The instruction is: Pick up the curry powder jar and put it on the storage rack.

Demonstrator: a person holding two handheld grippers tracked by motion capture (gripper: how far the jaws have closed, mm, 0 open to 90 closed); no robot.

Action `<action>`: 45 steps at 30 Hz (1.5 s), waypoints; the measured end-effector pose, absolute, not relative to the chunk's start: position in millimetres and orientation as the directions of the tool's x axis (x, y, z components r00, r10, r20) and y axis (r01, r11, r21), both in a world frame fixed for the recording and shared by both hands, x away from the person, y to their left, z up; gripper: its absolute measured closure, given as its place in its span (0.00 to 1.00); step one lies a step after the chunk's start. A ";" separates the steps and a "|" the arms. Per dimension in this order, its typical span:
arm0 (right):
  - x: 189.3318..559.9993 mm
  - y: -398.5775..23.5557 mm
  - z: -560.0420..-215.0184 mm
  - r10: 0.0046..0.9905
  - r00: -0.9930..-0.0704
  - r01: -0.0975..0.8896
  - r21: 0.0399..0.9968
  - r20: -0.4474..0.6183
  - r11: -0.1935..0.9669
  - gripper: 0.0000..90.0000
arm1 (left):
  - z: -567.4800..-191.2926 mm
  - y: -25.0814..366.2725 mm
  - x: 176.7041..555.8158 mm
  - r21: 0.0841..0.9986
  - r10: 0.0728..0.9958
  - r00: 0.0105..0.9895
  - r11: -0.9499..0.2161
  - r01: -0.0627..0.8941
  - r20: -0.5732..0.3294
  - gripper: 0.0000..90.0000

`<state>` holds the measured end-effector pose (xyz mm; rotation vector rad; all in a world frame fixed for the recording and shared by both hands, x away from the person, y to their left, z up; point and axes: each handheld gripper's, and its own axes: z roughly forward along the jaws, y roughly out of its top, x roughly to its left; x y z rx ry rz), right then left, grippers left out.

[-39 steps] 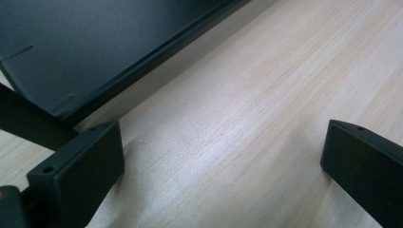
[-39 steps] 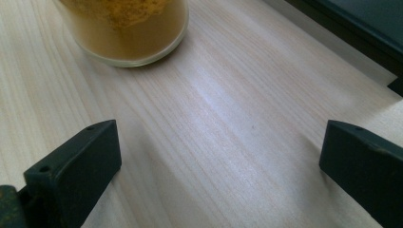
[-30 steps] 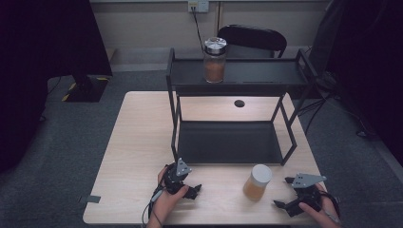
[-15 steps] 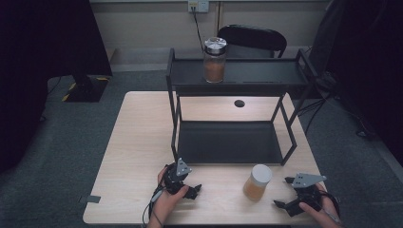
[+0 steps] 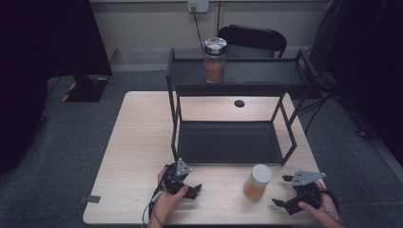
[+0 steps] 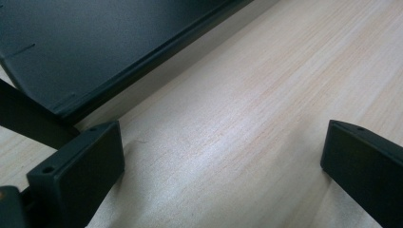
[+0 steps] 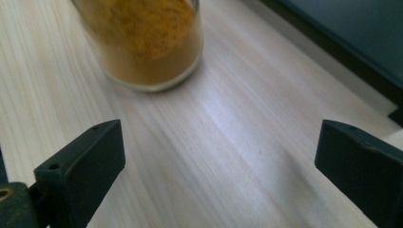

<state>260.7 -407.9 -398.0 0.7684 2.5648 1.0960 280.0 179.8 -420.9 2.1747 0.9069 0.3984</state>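
A glass jar of orange-brown powder with a white lid (image 5: pixel 257 183) stands on the table's front right; its base is near in the right gripper view (image 7: pixel 142 42). My right gripper (image 5: pixel 281 191) lies right of it, jaws pointing at it and wide apart (image 7: pixel 218 152). They have just been closing slightly, with only bare wood between them. My left gripper (image 5: pixel 192 190) rests on the table left of the jar, open over bare wood (image 6: pixel 223 152). A second jar with a metal lid (image 5: pixel 215 61) stands on the black rack's top shelf (image 5: pixel 266 76).
The rack's lower shelf (image 5: pixel 228 142) sits just beyond both grippers, and its edge shows in the left gripper view (image 6: pixel 95 57). A round hole (image 5: pixel 239 103) is in the wooden table (image 5: pixel 138 142) behind the rack. A black chair (image 5: pixel 252 40) stands beyond the table.
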 end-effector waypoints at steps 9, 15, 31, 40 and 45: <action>265.5 -405.2 -390.5 0.524 -0.852 0.352 0.752 0.010 0.557 0.02 | -420.9 179.8 280.0 0.731 0.712 0.703 -0.481 0.484 0.003 0.00; 270.3 -401.7 -386.5 0.506 -0.862 0.341 0.773 0.030 0.535 0.02 | -420.9 179.8 280.0 0.731 0.712 0.703 -0.481 0.484 0.003 0.00; 279.7 -388.3 -380.6 0.470 -0.880 0.318 0.810 0.060 0.492 0.02 | -420.9 179.8 279.9 0.731 0.712 0.703 -0.481 0.484 0.003 0.00; 280.5 -387.7 -382.6 0.468 -0.880 0.314 0.843 0.086 0.437 0.01 | -420.9 179.8 279.9 0.731 0.712 0.703 -0.481 0.484 0.003 0.00; 278.5 -386.7 -385.8 0.471 -0.878 0.300 0.868 0.089 0.395 0.09 | -420.9 179.8 279.9 0.731 0.712 0.702 -0.481 0.484 0.003 0.00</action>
